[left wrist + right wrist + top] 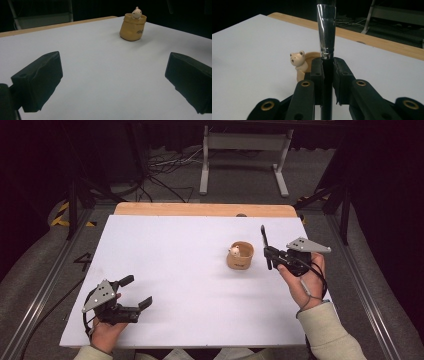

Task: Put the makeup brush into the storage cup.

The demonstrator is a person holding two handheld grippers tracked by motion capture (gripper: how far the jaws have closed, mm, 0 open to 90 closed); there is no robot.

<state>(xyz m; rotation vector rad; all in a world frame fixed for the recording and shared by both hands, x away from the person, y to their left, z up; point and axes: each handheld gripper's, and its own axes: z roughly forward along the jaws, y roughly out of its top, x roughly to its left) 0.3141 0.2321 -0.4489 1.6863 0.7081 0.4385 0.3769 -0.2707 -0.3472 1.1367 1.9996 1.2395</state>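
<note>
At the near left of the white counter (190, 285), the left hand-held gripper (134, 292) rests low in the person's left hand (106, 332), its grey three-cornered plate on top. Its two black jaws stand wide apart with nothing between them, and they point right and a little away, toward the middle of the counter. In the left gripper view the bare white surface lies between the spread jaws, and the small tan pot (132, 27) sits well beyond them.

Farther off on the right, the right hand (305, 282) holds the right hand-held gripper (269, 254), whose jaws are closed on a slim brush-like tool (264, 240). The tool's long axis runs roughly upright: from the high view its free end points up and away from the person, and a shorter part sticks out below the jaws. In the right gripper view the jaws clamp its dark shaft (327, 82), and above them a shiny metal ferrule (326, 30) rises, widening slightly toward the top edge; its tip is cut off, so what kind of head it has cannot be told.

Just left of this gripper, near but apart from it, stands the tan pot (240, 255), sack-shaped, with dark lettering on its side. A small cream bear figure (297, 61) peeks over its rim. The pot is right of the counter's middle. Beyond the white surface a strip of wooden edge (205, 209) runs along the far side.
</note>
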